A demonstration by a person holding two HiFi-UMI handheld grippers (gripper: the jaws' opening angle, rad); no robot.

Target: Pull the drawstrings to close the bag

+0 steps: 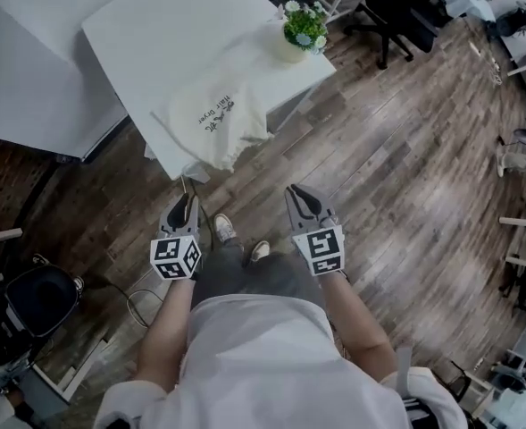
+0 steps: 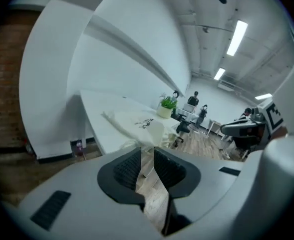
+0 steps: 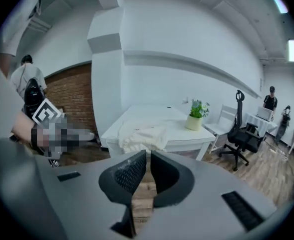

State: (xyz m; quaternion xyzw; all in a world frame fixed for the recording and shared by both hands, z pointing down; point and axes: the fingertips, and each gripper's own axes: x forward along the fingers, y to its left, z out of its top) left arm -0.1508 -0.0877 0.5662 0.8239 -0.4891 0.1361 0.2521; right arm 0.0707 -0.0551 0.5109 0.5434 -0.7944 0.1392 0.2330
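Both tools were empty and well short of the bench: the left tool had its jaws slightly apart, the right tool showed only a narrow gap. The bag lay ahead at the bench's near edge, long axis towards them, its gathered end nearer the left tool.

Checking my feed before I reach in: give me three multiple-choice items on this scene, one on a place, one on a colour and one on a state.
1. Where is the cream cloth drawstring bag? A on the white table, B on the floor, C on a chair.
2. Its print is: A red, B black, C blue.
3. On the left gripper, the fingers are: A apart and empty, B shut on a drawstring, C shut on a pot.
Answers: 1 A, it lies at the table's near edge; 2 B, black lettering shows; 3 A, wooden floor shows between them.
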